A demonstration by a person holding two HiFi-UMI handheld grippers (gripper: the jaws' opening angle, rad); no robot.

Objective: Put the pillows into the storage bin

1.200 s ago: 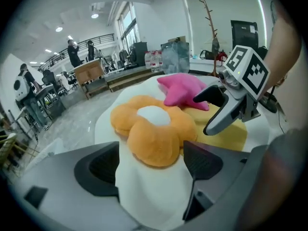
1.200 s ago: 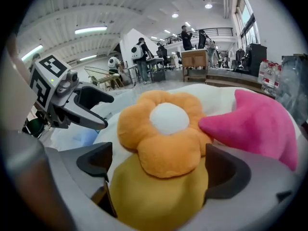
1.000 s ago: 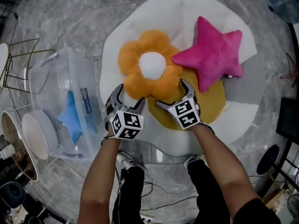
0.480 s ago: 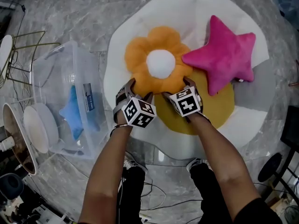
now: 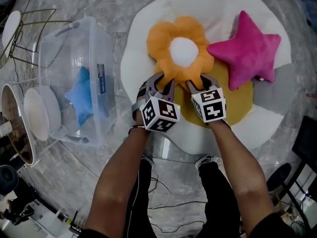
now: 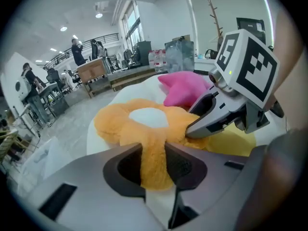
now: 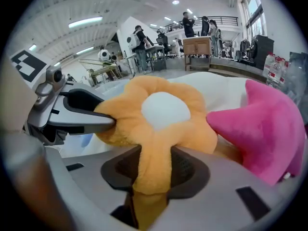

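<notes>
- The storage bin [image 5: 59,58] stands to the left of both grippers, beside the white pad [image 5: 223,4]. The left gripper [image 5: 161,81] is nearer to it, so the carry probably goes leftward.
- The orange flower pillow [image 5: 168,38] lies on the pad just beyond the grippers. Both sets of jaws have just been closing: the left gripper pinches one near petal, the right gripper [image 5: 200,82] the petal next to it.
- The flower is fuzzy plush with a round white centre, and its petals bunch softly between the pads.
- The pink star pillow [image 5: 252,53] lies to the right, touching the flower and partly over a yellow round cushion [image 5: 233,103].
- The bin is clear, rigid plastic and already holds a blue star pillow [image 5: 81,95].
</notes>
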